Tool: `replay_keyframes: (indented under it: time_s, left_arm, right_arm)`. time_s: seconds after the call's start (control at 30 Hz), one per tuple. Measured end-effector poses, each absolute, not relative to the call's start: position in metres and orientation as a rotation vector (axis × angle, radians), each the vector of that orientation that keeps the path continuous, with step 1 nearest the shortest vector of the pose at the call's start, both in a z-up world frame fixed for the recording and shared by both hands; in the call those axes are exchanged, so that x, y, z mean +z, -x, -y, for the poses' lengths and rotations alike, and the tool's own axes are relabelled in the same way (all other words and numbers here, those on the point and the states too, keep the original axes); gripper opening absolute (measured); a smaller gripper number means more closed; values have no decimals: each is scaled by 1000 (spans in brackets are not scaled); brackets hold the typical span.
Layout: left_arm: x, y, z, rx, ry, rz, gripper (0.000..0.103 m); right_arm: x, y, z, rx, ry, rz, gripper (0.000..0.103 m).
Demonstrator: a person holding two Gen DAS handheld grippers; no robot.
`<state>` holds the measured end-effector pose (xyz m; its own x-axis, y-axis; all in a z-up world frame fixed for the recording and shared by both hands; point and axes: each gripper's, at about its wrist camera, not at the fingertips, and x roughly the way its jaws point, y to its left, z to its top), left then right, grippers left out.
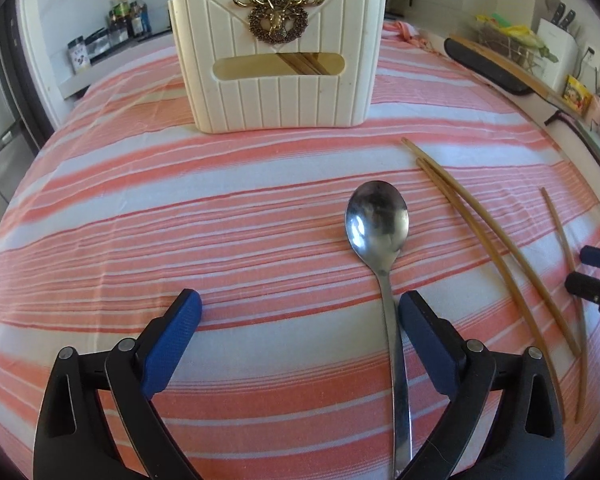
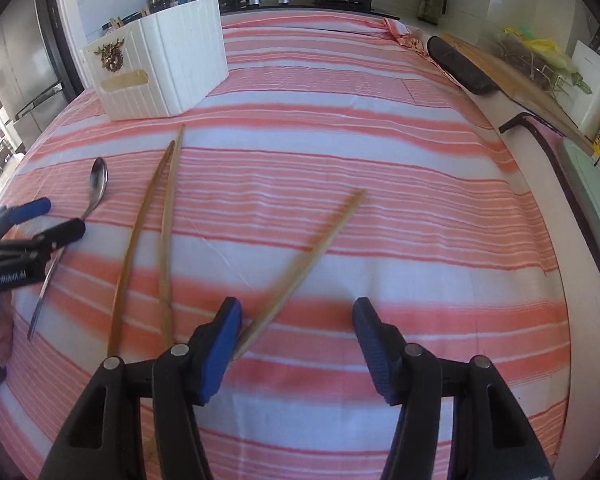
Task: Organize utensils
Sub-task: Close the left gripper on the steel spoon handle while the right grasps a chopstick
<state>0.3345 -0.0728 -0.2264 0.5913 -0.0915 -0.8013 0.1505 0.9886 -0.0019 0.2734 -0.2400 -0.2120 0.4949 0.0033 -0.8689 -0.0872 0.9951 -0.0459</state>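
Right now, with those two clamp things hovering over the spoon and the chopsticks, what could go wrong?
1. The spoon handle lies close beside one pad of the open left hand-held gripper, not centred; closing may nudge it sideways.
2. The single chopstick runs under one finger of the open right hand-held gripper; it could roll away.
3. The chopstick pair lies close by and may get bumped.

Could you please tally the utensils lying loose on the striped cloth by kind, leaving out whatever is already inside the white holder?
Spoons: 1 – metal spoon
Chopsticks: 3 – a close pair and a single chopstick
Total: 4
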Motion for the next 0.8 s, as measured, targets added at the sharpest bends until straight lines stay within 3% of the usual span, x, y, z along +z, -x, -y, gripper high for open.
replay_keyframes:
  time_s: [0.33, 0.5, 0.57, 0.6, 0.63, 0.67, 0.7, 0.8]
  left_arm:
    - [-225, -322, 58, -114, -70, -927, 96]
    - [-223, -307, 49, -121, -73, -922, 84]
    - [-221, -302, 48, -137, -71, -917, 61]
    - [-219, -300, 49, -145, -72, -914, 52]
    - [-218, -299, 50, -150, -76, -912, 30]
    - [-217, -298, 51, -149, -83, -912, 5]
    - [-217, -297, 51, -130, -91, -913, 5]
    - [-217, -296, 35, -61, -29, -908, 5]
  right_arm:
    - [-210, -235, 291, 89, 108, -1050, 59]
    - [-209, -223, 309, 76, 97, -1040, 59]
    - [-209, -220, 314, 64, 92, -1040, 55]
    - [-208, -220, 316, 61, 92, -1038, 44]
    - [-207, -220, 318, 59, 89, -1036, 28]
    - [-206, -220, 322, 56, 81, -1036, 22]
    - [-206, -220, 325, 51, 71, -1035, 13]
    - [-207, -221, 337, 50, 25, -1019, 9]
